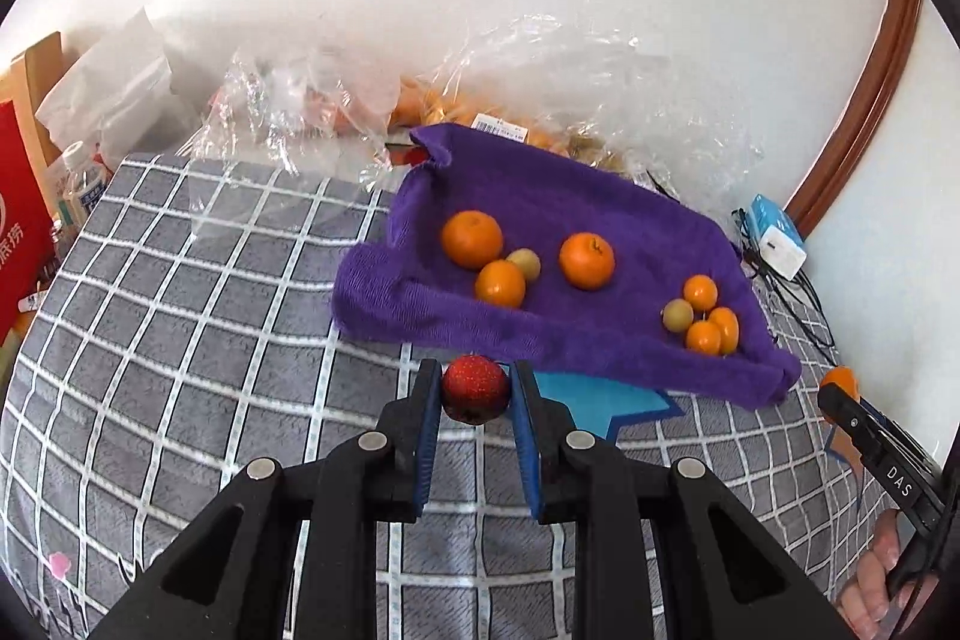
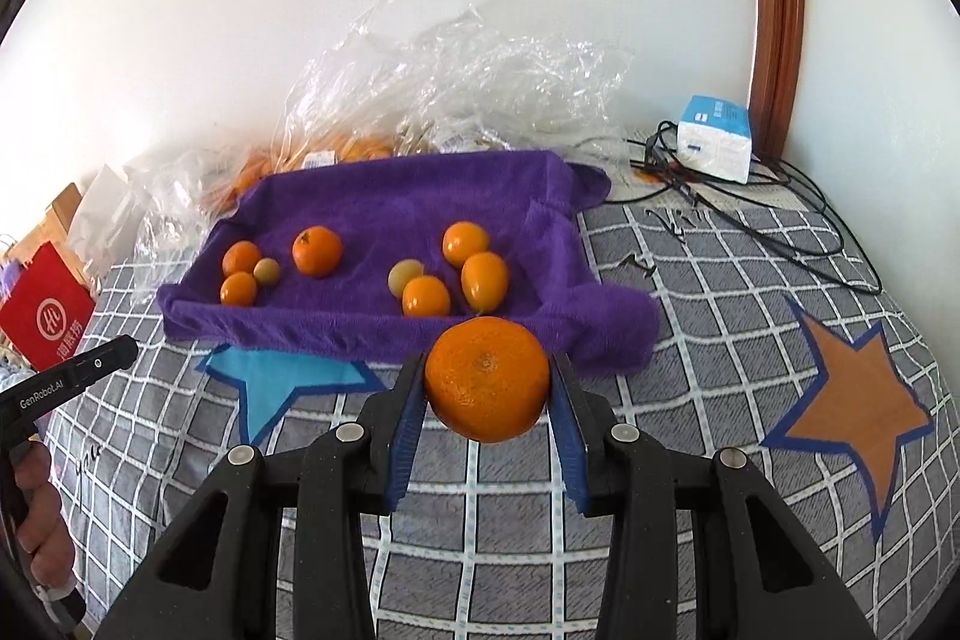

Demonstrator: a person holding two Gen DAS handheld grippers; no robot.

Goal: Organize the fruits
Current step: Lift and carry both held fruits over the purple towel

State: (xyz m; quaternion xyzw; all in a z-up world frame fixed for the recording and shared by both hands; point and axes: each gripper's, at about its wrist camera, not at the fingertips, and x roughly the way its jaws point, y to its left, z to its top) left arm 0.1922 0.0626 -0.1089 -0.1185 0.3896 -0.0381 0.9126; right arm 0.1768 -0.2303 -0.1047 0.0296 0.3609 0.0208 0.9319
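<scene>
My left gripper (image 1: 476, 388) is shut on a small red bumpy fruit (image 1: 476, 383), held above the checked cloth just short of the purple towel (image 1: 540, 202). My right gripper (image 2: 487, 381) is shut on a large orange (image 2: 487, 377), held in front of the same purple towel (image 2: 390, 196). On the towel lie two groups of fruit: oranges (image 1: 471, 239) with a small green-yellow fruit (image 1: 524, 263) on one side, and small oranges (image 1: 700, 293) with another pale fruit (image 1: 678, 314) on the other. From the right wrist these show as oranges (image 2: 317, 251) and small oranges (image 2: 485, 281).
Crumpled clear plastic bags (image 2: 456, 88) with more oranges lie behind the towel by the wall. A blue star patch (image 2: 282, 382) and an orange star patch (image 2: 852, 400) mark the checked cover. A white-blue box (image 2: 717, 139) with black cables sits far right; a red bag (image 2: 45, 322) far left.
</scene>
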